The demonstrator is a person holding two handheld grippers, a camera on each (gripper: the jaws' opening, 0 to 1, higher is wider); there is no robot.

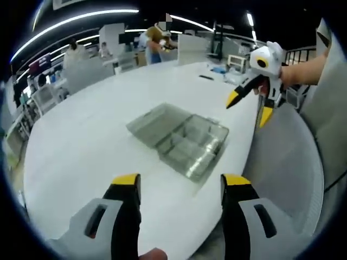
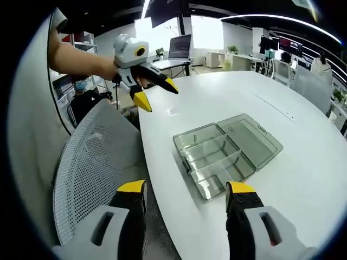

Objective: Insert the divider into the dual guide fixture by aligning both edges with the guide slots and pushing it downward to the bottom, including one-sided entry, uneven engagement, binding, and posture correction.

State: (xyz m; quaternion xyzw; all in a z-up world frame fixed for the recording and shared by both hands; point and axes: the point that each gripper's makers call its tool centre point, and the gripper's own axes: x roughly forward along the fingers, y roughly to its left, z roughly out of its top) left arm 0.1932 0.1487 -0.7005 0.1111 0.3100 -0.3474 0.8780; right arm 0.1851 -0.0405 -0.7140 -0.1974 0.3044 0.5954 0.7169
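Note:
A clear plastic box (image 1: 179,138) lies open on the white table (image 1: 81,141), its flat lid folded out beside a tray half. Clear partitions (image 2: 214,154) stand inside the tray half (image 2: 217,162) and split it into compartments; I cannot tell a loose divider from the fixed walls. My left gripper (image 1: 181,184) hangs open and empty short of the box, and it also appears as the left gripper (image 2: 157,95) held in a hand over the table's edge. My right gripper (image 2: 187,189) is open and empty near the box; the right gripper (image 1: 249,108) hovers above the table rim.
A white mesh chair (image 2: 92,162) stands against the table's edge beside the box. A laptop (image 2: 180,46) and desks lie beyond the table's far end. A person (image 1: 153,43) stands far off. Small items (image 1: 219,69) sit on the table's distant part.

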